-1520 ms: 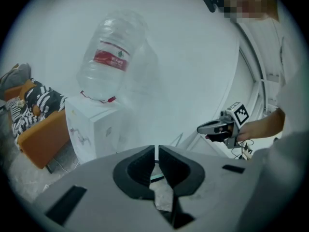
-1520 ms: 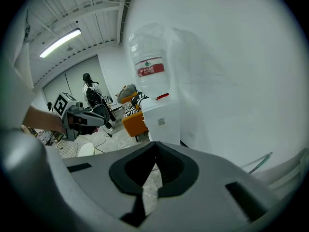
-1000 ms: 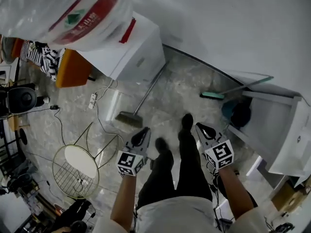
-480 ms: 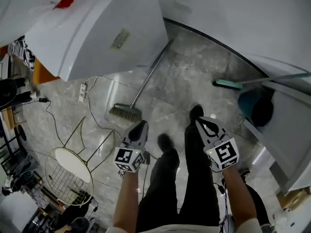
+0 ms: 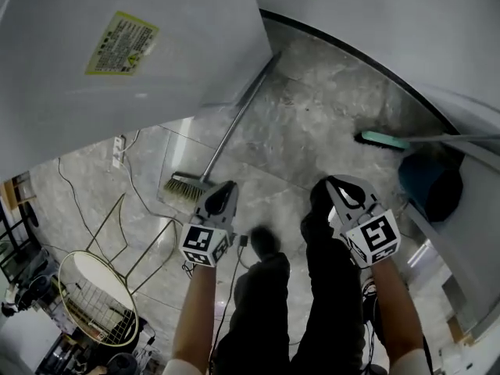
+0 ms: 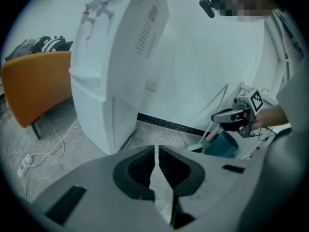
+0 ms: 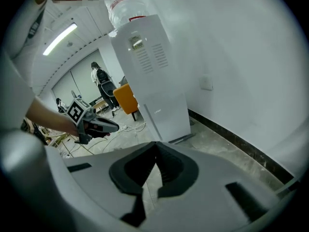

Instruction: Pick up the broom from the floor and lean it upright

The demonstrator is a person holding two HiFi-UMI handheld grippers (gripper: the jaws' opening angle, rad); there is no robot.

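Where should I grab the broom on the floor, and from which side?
Take its bare handle just above the bristle head, coming from above with jaws across it: it lies flat, far end tucked by the dispenser.

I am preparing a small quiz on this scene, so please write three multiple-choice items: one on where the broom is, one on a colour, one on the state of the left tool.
1. Where is the broom?
A. flat on the floor, handle toward the white dispenser
B. upright against the wall
C. on a table

2. What colour is the second brush head, at the right?
A. red
B. green
C. yellow

3. How is the left tool?
A. wide open
B. shut on the broom
C. shut and empty

Answers: 1 A, the head view shows it lying on the tiles; 2 B, it looks green; 3 C, its jaws meet with nothing between.
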